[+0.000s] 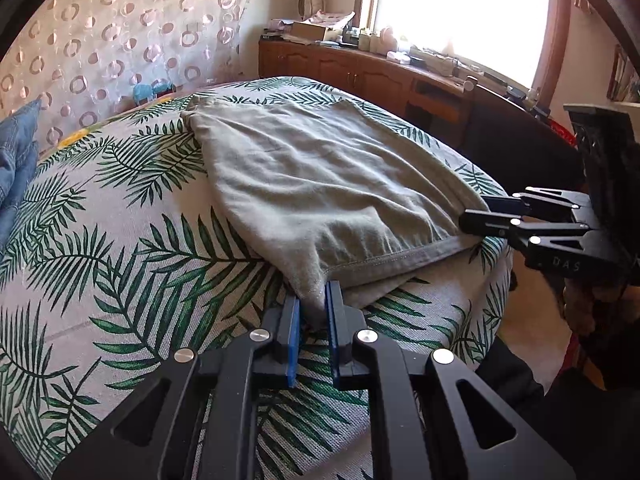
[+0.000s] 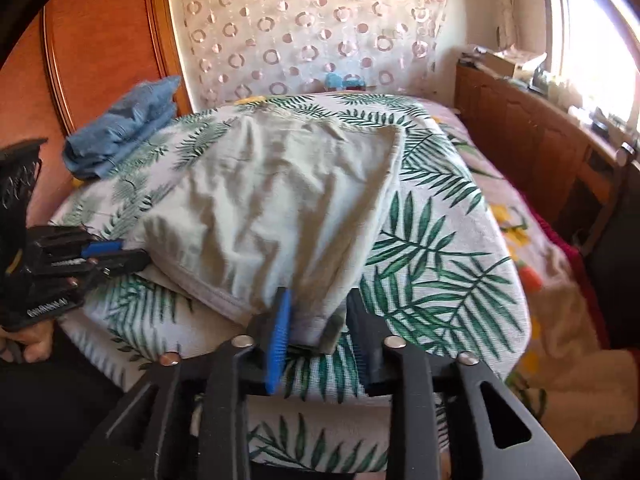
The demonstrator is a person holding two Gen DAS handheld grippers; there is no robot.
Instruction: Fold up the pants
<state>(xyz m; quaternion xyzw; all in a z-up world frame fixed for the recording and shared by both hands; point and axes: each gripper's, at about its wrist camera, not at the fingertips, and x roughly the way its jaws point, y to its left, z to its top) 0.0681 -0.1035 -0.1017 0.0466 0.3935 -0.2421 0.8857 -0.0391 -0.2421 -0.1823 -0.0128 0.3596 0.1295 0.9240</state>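
The pale grey-green pants (image 1: pixel 320 168) lie spread on the palm-leaf bed cover (image 1: pixel 120 240), their hemmed edge toward me. My left gripper (image 1: pixel 314 312) is shut on the near left corner of the pants. In the right wrist view the same pants (image 2: pixel 280 200) lie ahead, and my right gripper (image 2: pixel 320 320) has its jaws a little apart around the near right corner; the cloth sits between them. Each gripper shows in the other's view: the right gripper (image 1: pixel 480 216) at the pants' right edge, the left gripper (image 2: pixel 120 256) at their left edge.
Folded blue jeans (image 2: pixel 120 128) lie at the far left of the bed. A wooden cabinet (image 1: pixel 360 72) with clutter stands under a bright window beyond the bed. A wooden headboard (image 2: pixel 100 48) and a patterned curtain (image 2: pixel 312 32) stand behind.
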